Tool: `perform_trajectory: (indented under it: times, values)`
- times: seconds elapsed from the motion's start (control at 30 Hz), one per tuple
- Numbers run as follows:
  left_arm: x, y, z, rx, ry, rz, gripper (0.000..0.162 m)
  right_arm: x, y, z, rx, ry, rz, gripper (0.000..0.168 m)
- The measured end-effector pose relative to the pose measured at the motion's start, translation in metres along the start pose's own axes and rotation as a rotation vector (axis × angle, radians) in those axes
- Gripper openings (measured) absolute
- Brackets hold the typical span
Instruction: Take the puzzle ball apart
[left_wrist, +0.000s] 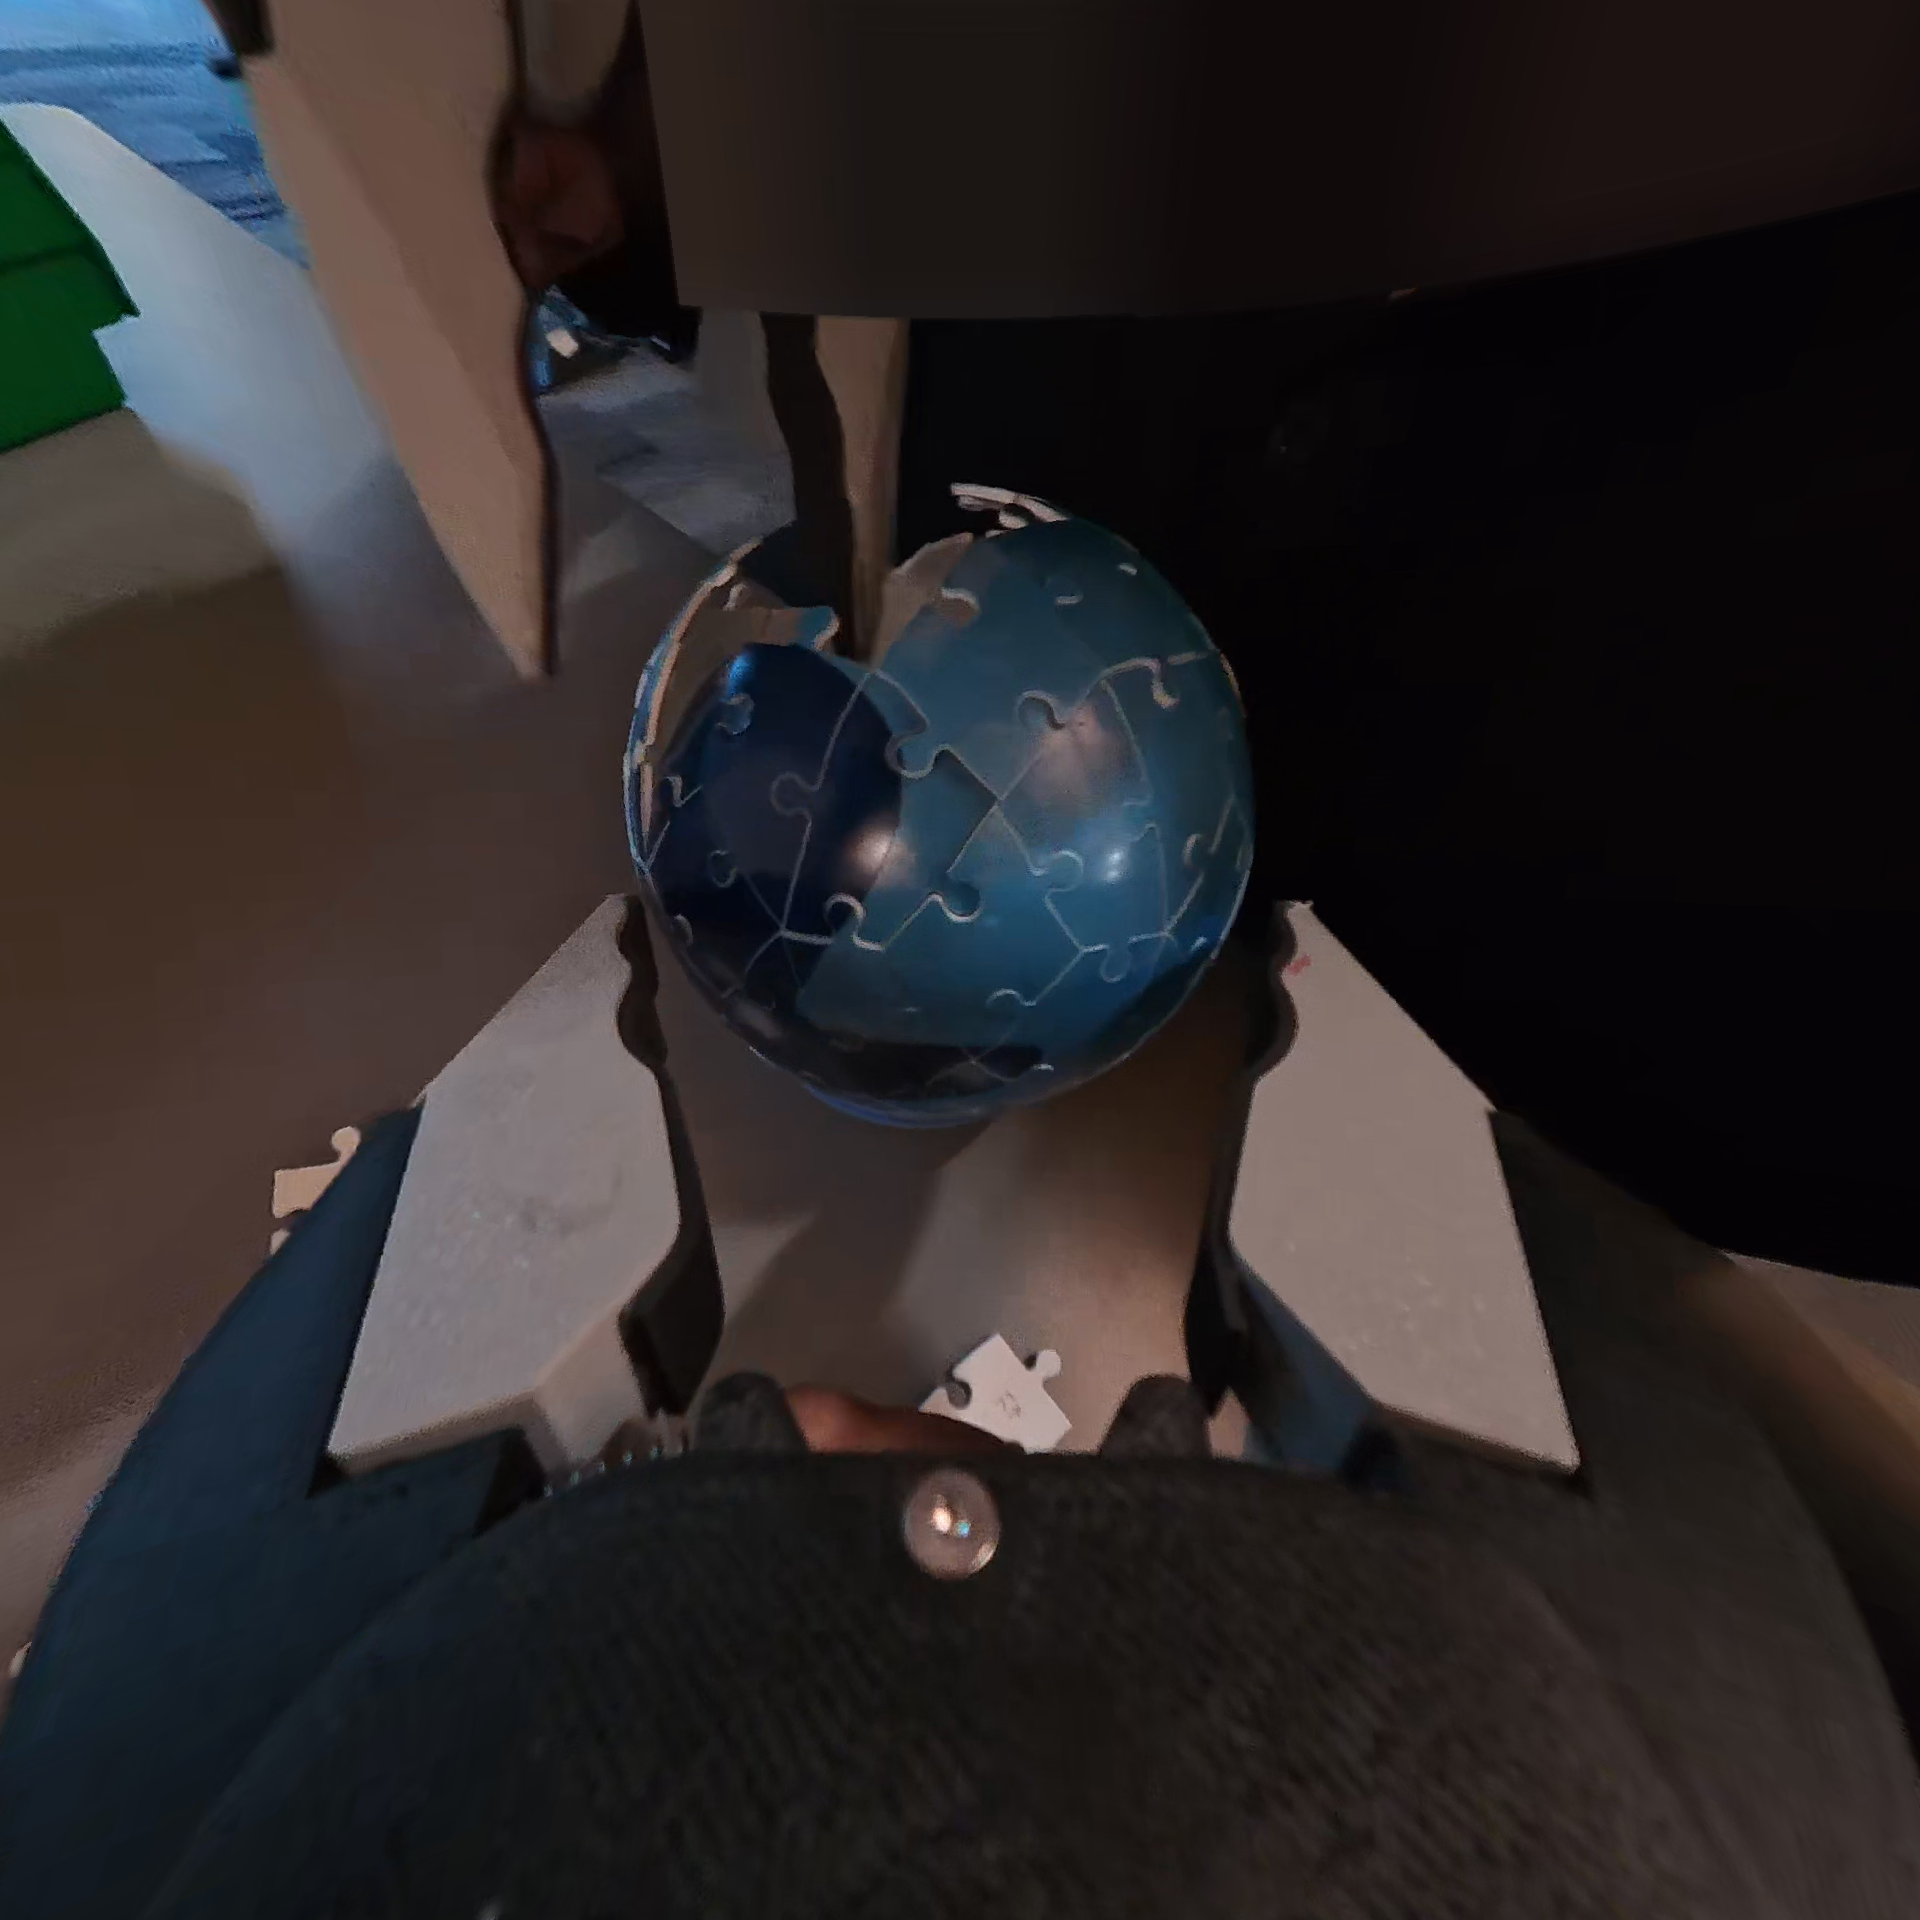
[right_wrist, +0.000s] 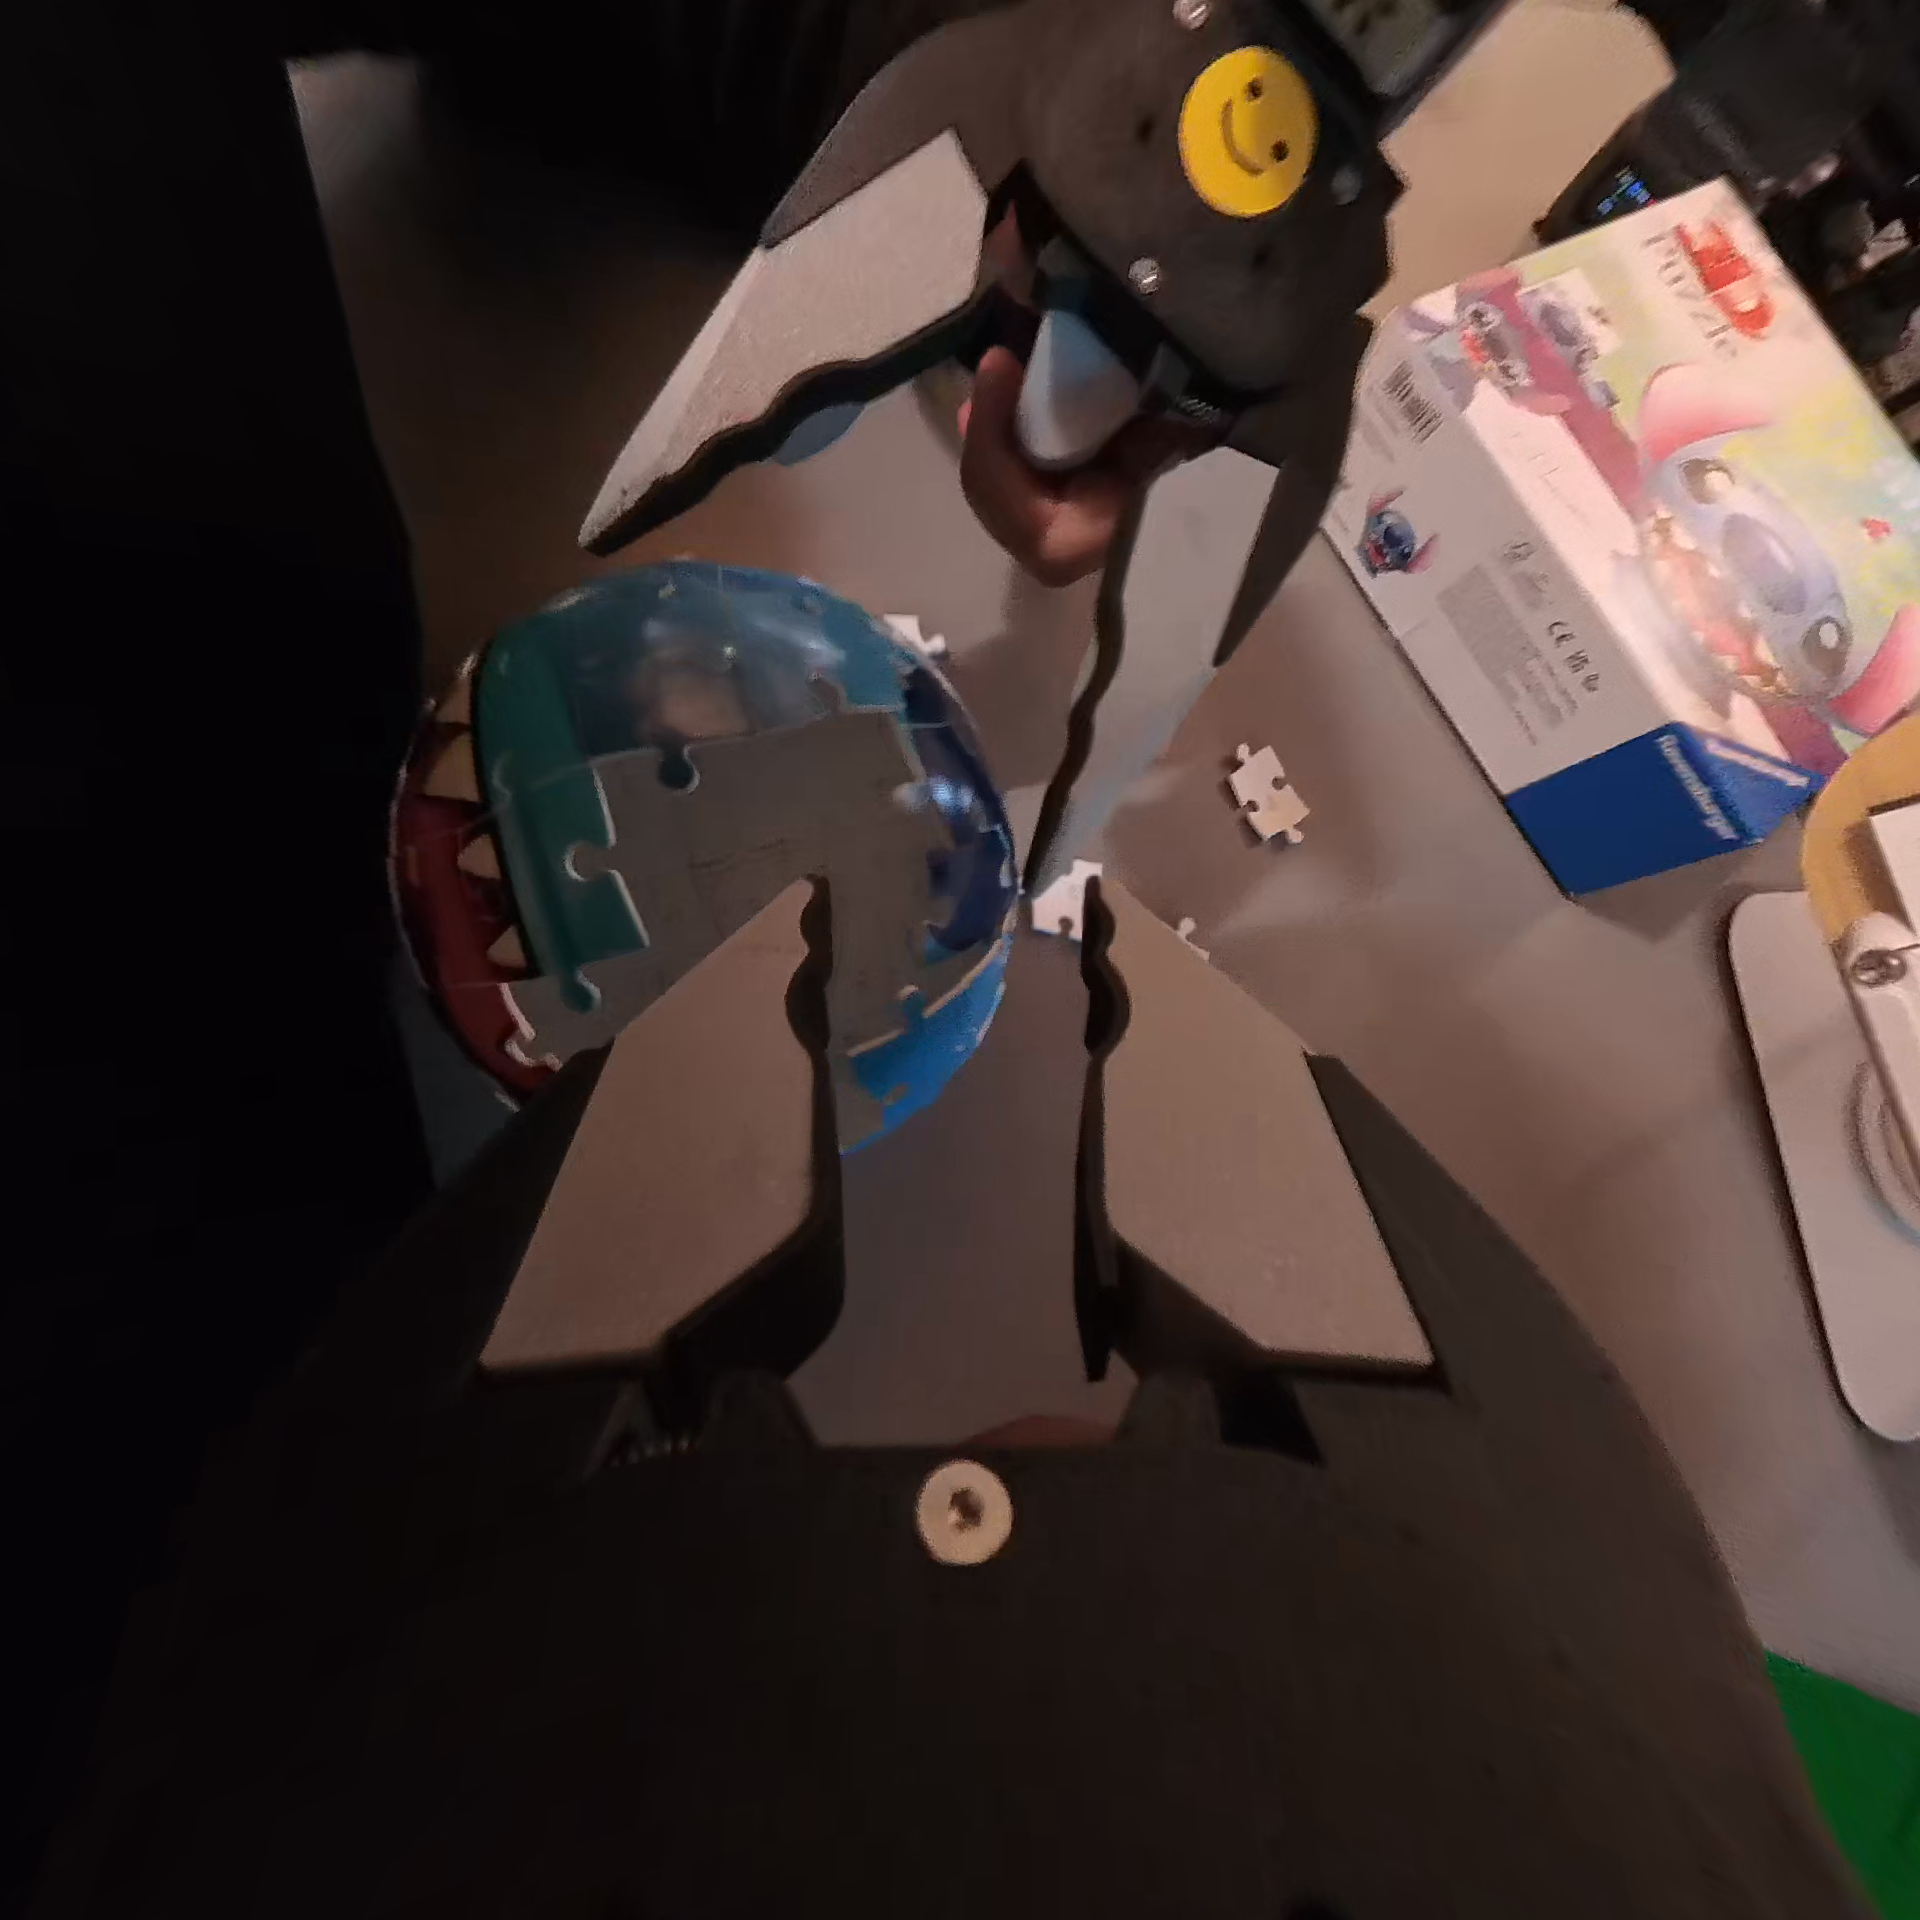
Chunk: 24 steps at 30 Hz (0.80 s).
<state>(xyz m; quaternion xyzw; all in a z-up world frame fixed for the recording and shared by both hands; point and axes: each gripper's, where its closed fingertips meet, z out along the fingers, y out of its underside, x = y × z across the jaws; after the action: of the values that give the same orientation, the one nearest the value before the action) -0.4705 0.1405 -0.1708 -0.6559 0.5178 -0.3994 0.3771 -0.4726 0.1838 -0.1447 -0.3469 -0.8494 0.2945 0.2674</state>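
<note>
Both claws gape: left claw (left_wrist: 951, 914) straddles the puzzle ball (left_wrist: 940, 821), right claw (right_wrist: 951, 914) must pinch another edge piece.

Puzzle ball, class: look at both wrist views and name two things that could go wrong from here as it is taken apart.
1. The puzzle ball sits between the left gripper's wide-open fingers, seemingly ungripped, so it may roll when the right gripper pries at the opening.
2. Loose pieces already lie on the table; more prying could scatter pieces off the edge, or a gripper could land on them.
</note>
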Motion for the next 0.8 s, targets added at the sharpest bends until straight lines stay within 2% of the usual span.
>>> perform_trajectory:
  times: [0.2, 0.33, 0.47, 0.57, 0.8]
  values:
    - [0.000, -0.003, 0.004, 0.026, 0.018, -0.014, 0.115, 0.008, 0.014, 0.013, -0.107, 0.159, -0.068, 0.044]
    - [-0.001, -0.005, 0.005, 0.013, 0.036, 0.006, 0.116, 0.007, 0.015, 0.012, -0.085, 0.209, -0.034, 0.043]
    - [-0.001, -0.008, 0.006, -0.003, 0.077, 0.034, 0.116, 0.013, 0.015, 0.007, -0.067, 0.318, -0.038, 0.034]
    - [-0.004, -0.007, 0.007, -0.019, 0.092, 0.051, 0.116, 0.013, 0.015, 0.008, -0.068, 0.354, -0.064, 0.027]
    - [-0.004, -0.007, 0.010, -0.036, 0.122, 0.083, 0.114, 0.015, 0.016, 0.009, -0.057, 0.353, -0.078, 0.023]
